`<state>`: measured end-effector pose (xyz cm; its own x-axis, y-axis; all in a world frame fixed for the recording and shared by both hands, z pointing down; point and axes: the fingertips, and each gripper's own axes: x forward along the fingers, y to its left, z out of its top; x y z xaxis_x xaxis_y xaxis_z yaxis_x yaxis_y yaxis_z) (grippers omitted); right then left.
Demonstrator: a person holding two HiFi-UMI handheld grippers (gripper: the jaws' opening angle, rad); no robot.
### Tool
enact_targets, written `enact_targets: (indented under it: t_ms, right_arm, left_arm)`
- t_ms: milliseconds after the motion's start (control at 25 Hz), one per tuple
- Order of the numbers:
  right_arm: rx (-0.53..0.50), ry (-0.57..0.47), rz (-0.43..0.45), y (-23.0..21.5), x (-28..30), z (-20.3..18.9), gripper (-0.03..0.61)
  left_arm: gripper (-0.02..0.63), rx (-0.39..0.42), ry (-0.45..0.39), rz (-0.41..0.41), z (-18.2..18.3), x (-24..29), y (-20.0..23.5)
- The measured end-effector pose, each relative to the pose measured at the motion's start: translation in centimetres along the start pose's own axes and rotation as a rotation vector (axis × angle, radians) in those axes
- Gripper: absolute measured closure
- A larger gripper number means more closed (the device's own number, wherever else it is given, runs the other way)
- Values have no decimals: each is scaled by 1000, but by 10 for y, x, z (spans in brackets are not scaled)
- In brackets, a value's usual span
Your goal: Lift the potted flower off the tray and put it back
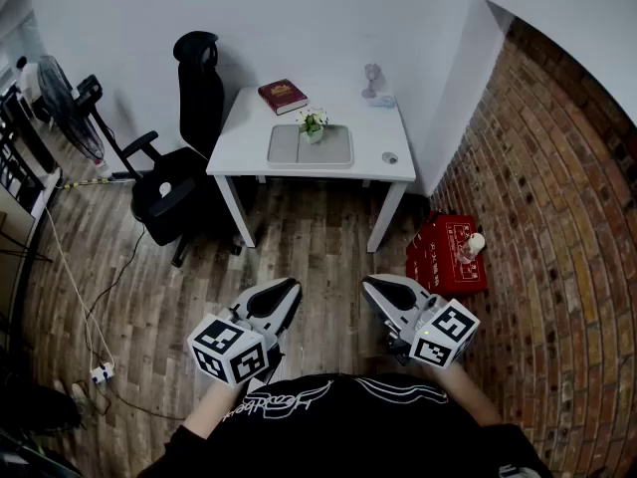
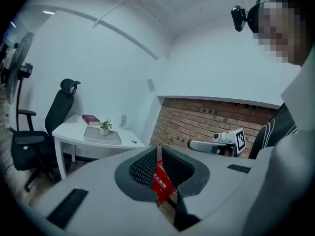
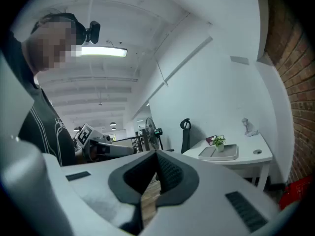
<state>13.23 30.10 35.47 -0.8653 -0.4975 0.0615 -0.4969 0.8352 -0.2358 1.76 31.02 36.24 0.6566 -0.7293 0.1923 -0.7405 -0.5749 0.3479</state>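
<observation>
The potted flower (image 1: 313, 124), small and green in a pale pot, stands on the far edge of a grey tray (image 1: 333, 149) on a white table (image 1: 249, 137) across the room. Both grippers are held close to my body, far from the table. My left gripper (image 1: 289, 287) has its jaws together with nothing held; its own view shows the flower (image 2: 105, 127) and tray (image 2: 101, 137) far off past the left gripper (image 2: 158, 150). My right gripper (image 1: 370, 283) is shut and empty too. The right gripper view shows the flower (image 3: 218, 142) on the tray (image 3: 227, 154) beyond the right gripper (image 3: 156, 154).
A red book (image 1: 283, 96) and a glass figurine (image 1: 372, 78) lie at the table's back. A black office chair (image 1: 189, 157) stands left of the table, a fan (image 1: 60, 98) further left. A red crate (image 1: 448, 255) sits by the brick wall (image 1: 557, 217). A power strip (image 1: 100, 372) lies on the wooden floor.
</observation>
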Motion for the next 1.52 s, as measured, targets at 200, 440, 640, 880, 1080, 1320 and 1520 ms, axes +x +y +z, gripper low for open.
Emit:
enact_targets:
  t_ms: [200,440,640,880,1080,1320,1520]
  right_arm:
    - [-2,21,-31,2,8,-4,578]
    - [29,34,-64,10,14,-18,578]
    - [5,-4,-69,20,28,-15,496]
    - [-7,-19,-74,28,45,-25,357]
    - [-29,20,-95,15,60,-39,270]
    - [-18,15,-121,-40,88,-35,184]
    - [0,31,-110,-106,126,-34,159]
  left_arm:
    - [561,0,-10,-11,0,-6,10]
    - [561,-40,-5,17,-13,-26,25]
    - [561,-18,-14,34,-15,-48,35]
    - [561,-25,-9,67,-23,-66,56]
    - [561,-23,6,81,-24,-59,71]
    - [561,-29,32,101,-17,-21,107]
    - [561,-39,53,132,-1,31,152]
